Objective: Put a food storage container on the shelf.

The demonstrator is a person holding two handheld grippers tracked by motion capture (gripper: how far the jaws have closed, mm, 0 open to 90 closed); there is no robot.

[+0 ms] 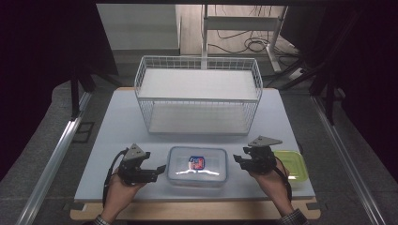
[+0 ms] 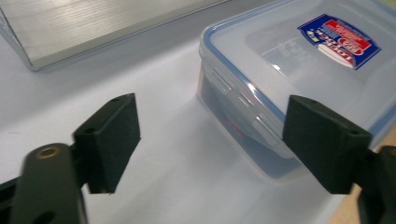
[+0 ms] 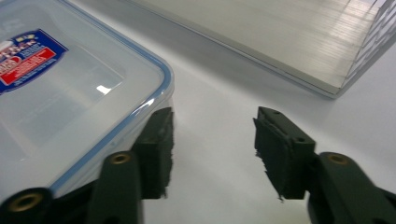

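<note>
A clear plastic container (image 1: 197, 165) with a blue-rimmed snap lid and a red and blue label sits at the front middle of the white table (image 1: 117, 122). My left gripper (image 1: 158, 171) is open just off its left end. In the left gripper view the container (image 2: 303, 60) lies ahead to the right, and the left gripper (image 2: 212, 116) has one jaw level with the side latch. My right gripper (image 1: 238, 159) is open at the container's right end. In the right gripper view its (image 3: 214, 119) left jaw stands close beside the container (image 3: 70, 93) corner, and nothing is between the jaws.
A white wire basket (image 1: 197, 99) with a shelf stands at the back middle of the table; its base (image 2: 93, 23) (image 3: 280, 37) appears in both gripper views. A green lidded box (image 1: 294, 161) sits right of my right hand. Metal rails run along both table sides.
</note>
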